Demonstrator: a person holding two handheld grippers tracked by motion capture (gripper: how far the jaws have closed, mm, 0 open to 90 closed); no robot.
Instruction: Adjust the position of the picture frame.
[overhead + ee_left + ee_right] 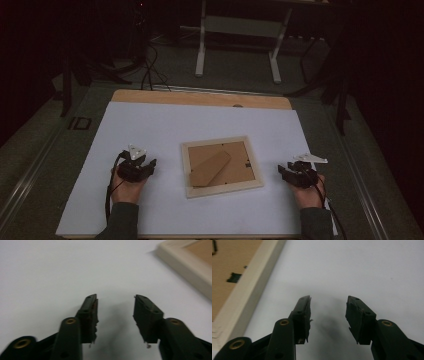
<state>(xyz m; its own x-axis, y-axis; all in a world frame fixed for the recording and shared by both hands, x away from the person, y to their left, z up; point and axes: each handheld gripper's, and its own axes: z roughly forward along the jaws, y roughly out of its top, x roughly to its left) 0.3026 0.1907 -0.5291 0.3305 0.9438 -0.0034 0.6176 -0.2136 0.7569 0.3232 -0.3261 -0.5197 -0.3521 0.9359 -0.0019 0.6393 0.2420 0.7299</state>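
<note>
We see the picture frame (222, 167) lying face down on the white board (165, 125) — right between our two grippers. The left gripper (145, 167) and right gripper (287, 170) both have jaws apart, holding nothing — each rests beside the frame, not touching.

Dim lab: floor cables (150, 70), metal stand (240, 37), white-covered table (150, 125).

- The pale wooden picture frame with its brown cardboard back (185, 262) is cut off by the top and right edges of the left gripper view, blurred; a corner and one rail show.
- In the right gripper view that frame (249, 285) runs off the left and top edges.
- A small dark clip on the brown back (234, 277) is too blurred to read.
- The room beyond the light wooden table under a white sheet (150, 95) lies in darkness; the cables there are indistinct.
</note>
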